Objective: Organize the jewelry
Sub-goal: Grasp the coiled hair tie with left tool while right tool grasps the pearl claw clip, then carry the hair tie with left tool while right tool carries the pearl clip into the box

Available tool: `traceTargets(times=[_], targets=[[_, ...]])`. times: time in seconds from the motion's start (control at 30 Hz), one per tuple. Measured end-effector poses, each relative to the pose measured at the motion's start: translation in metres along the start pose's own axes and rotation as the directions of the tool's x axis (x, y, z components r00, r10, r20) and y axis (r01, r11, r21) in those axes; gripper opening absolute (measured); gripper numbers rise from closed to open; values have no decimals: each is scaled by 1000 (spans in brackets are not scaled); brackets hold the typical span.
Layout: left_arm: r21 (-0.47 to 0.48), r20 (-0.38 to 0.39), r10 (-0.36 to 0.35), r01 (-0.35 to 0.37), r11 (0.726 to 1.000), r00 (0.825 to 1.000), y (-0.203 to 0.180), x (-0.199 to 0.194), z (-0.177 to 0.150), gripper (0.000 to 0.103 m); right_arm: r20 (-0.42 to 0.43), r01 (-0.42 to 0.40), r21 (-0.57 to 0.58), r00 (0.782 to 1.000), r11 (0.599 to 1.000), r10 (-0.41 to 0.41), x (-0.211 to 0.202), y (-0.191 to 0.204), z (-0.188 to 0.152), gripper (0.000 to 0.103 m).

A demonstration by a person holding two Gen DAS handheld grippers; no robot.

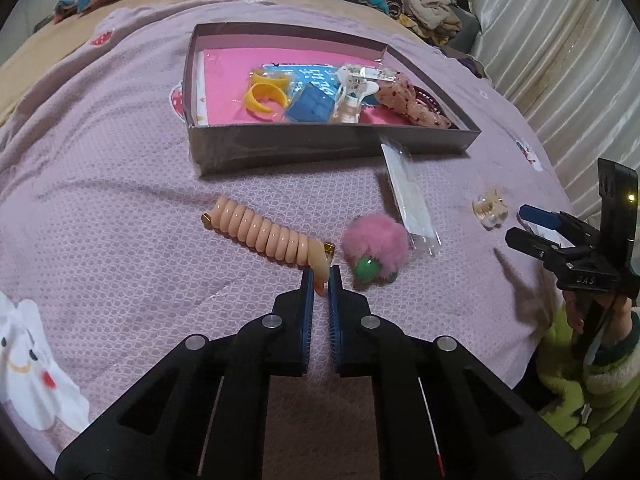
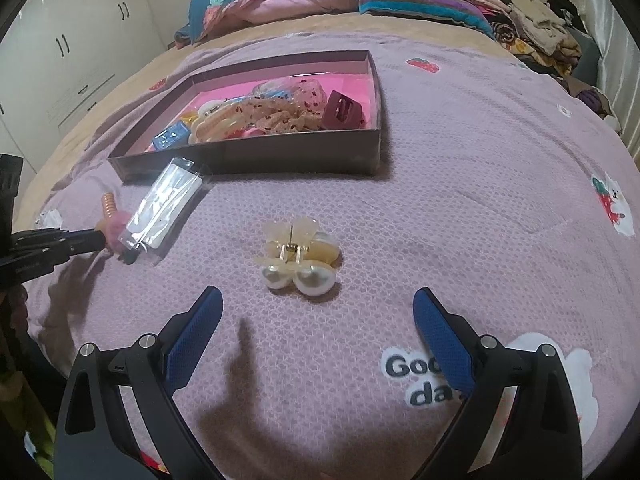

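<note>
Left gripper (image 1: 322, 276) fingers clenched on near end of peach spiral coil hair tie (image 1: 264, 234) lying just in front of shallow grey cardboard box (image 1: 320, 144), right gripper (image 2: 318, 308) fingers spread, empty; next: lift into box.

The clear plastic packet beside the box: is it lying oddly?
Yes. The clear packet sits outside the box, one end propped against its front wall, the other by the pink pompom, while most accessories lie inside.
</note>
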State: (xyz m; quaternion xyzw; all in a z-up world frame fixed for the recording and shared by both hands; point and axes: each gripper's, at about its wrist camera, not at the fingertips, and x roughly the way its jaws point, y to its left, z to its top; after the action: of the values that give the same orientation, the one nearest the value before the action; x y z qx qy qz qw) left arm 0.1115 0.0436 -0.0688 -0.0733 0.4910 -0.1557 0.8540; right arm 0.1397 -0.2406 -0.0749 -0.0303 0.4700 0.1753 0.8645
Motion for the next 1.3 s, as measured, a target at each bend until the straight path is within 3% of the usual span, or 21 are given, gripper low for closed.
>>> traceTargets(times=[0.1, 0.27, 0.37, 0.43, 1.3], targets=[[-31, 4, 8, -8, 999, 1000, 1, 4, 1, 3, -4, 10, -8, 1000, 1000, -10, 7, 1, 5, 94], [-89, 21, 10, -8, 996, 1000, 5, 11, 1, 9, -28, 18, -2, 999, 1000, -18, 21, 1, 11, 77], [-121, 35, 5, 0, 993, 999, 9, 12, 3, 9, -20, 28, -18, 999, 999, -28, 25, 4, 13, 63], [-123, 47, 13, -8, 992, 999, 9, 12, 3, 8, -17, 12, -21, 1000, 1000, -13, 26, 6, 14, 47], [-89, 127, 21, -10, 996, 992, 0, -46, -20, 1, 26, -133, -140, 990, 981, 138, -14, 70, 5, 46]])
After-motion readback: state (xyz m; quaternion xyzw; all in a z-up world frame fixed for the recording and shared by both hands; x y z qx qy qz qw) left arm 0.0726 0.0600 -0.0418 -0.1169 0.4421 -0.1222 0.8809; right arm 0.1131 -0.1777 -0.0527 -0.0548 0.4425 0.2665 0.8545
